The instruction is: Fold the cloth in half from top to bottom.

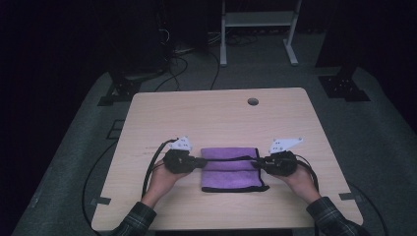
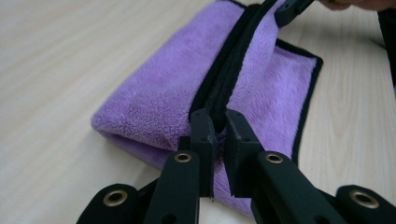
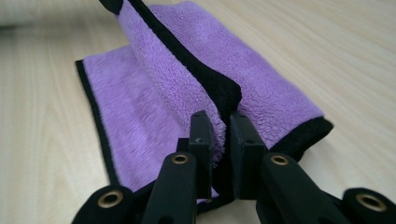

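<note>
Gripping the purple towel (image 1: 231,169) between us, our left tongs (image 1: 199,162) and right tongs (image 1: 258,163) clamp opposite ends of its black-edged fold, running crosswise.

High view overhead; gripper views close (sharing the cloth (image 1: 230,168)).

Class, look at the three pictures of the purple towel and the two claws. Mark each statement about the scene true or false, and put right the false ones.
1. The left claw is shut on the black-trimmed edge of the purple towel. True.
2. The right claw hangs open above the table, clear of the cloth. False: it is shut on the towel's raised edge at the other end.
3. The towel lies fully flat. False: a fold along its middle is lifted between the two claws.
4. The table has a round hole near its far edge. True.
5. The towel is green. False: it is purple with a black trim.
</note>
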